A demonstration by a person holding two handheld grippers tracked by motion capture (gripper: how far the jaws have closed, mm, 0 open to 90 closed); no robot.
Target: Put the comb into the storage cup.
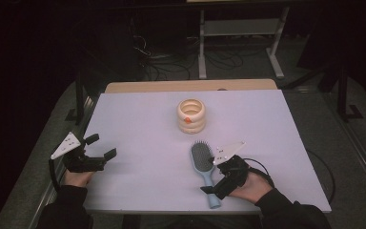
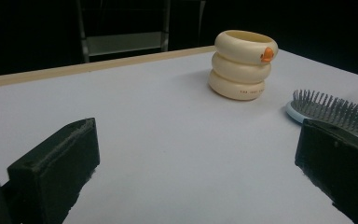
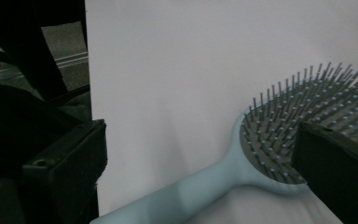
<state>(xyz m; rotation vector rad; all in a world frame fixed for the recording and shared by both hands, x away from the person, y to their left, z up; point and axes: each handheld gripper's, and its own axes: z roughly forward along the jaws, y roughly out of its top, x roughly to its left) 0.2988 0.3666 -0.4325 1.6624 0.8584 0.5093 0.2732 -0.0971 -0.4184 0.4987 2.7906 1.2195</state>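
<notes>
At the counter's (image 1: 138,124) left edge the left gripper (image 1: 101,146) waits with jaws spread, holding nothing. Right of centre, the pale blue hairbrush (image 1: 204,162) lies flat, bristles up; the right gripper (image 1: 214,183) straddles its handle, jaws apart. Lifting seems yet to begin.
</notes>
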